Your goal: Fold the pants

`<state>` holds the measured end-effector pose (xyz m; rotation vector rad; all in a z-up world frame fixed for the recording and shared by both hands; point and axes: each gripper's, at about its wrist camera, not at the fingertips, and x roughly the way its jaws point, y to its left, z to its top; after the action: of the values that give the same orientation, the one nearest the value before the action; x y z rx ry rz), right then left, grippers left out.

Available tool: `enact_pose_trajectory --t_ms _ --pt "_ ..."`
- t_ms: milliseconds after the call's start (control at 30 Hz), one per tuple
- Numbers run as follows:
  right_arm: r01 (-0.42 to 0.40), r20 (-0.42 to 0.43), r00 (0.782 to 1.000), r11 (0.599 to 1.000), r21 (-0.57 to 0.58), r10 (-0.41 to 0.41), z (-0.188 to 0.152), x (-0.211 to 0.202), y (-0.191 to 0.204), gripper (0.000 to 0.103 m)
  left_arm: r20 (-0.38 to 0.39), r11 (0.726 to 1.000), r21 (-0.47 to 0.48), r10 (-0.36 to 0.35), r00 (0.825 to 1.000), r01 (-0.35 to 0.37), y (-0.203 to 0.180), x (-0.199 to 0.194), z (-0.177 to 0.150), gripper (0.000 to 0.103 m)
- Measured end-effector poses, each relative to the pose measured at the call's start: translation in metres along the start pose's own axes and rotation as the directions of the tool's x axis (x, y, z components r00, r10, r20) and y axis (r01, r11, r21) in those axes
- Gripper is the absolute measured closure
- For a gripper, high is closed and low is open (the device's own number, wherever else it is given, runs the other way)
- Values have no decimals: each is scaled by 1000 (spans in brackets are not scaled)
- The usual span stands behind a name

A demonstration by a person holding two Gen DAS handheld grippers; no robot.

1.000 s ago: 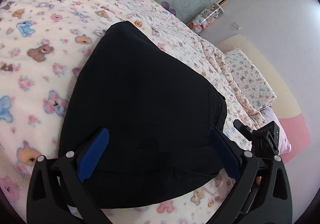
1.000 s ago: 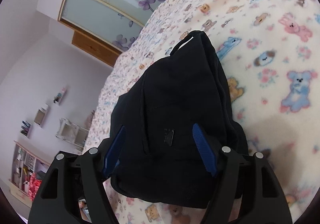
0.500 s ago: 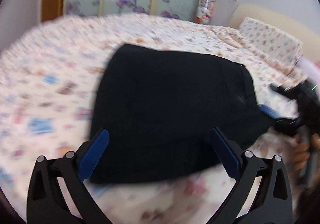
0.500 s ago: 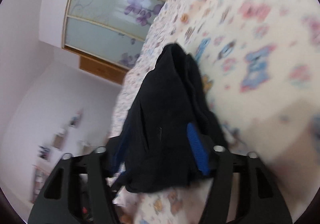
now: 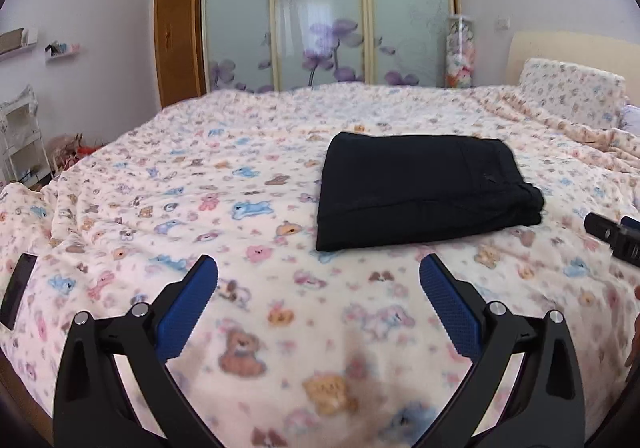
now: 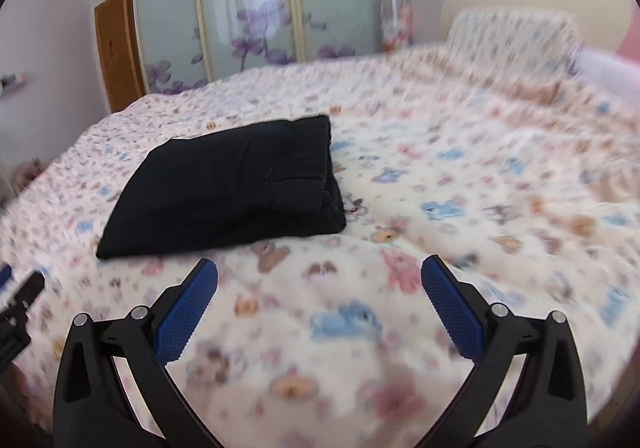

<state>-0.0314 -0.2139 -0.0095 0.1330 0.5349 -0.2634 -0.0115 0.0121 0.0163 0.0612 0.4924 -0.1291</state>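
Observation:
The black pants (image 5: 424, 187) lie folded into a flat rectangle on the bed, also seen in the right wrist view (image 6: 228, 183). My left gripper (image 5: 318, 276) is open and empty, held back from the pants' near edge above the blanket. My right gripper (image 6: 319, 276) is open and empty, held back from the pants, which lie ahead and to its left. The right gripper's tip shows at the right edge of the left wrist view (image 5: 612, 236). The left gripper shows at the left edge of the right wrist view (image 6: 18, 308).
The bed carries a cream blanket with a teddy-bear print (image 5: 200, 207). A dark phone (image 5: 18, 288) lies near the bed's left edge. A pillow (image 5: 568, 95) and headboard stand at the right. Frosted sliding wardrobe doors (image 5: 320, 7) stand beyond the bed.
Both grippers have pulled back from the pants and levelled out. The pants, close between the fingers before, now lie apart from both grippers on the bed.

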Motion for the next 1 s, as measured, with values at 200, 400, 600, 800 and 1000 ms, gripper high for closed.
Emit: enact_pose_trajectory --t_ms 200,400,600,800,1000 --pt "57 106 993 994 -98 -47 -23 -12 31 1 -42 997 -68 -41 998 38 1 10 -8 2" --pt "11 120 993 991 -131 5 -31 -13 46 1 -19 997 -73 -26 999 24 -1 12 -12 2" --pt "36 119 993 993 -114 -23 -33 -12 49 1 9 998 -59 -25 1000 26 -5 10 -12 2" --pt "59 116 992 994 -92 -48 -33 -9 45 1 -38 999 13 -38 999 39 -20 19 -14 2" --pt "64 105 993 995 -76 -56 -31 -8 42 1 -25 998 40 -54 998 55 -27 18 -15 2"
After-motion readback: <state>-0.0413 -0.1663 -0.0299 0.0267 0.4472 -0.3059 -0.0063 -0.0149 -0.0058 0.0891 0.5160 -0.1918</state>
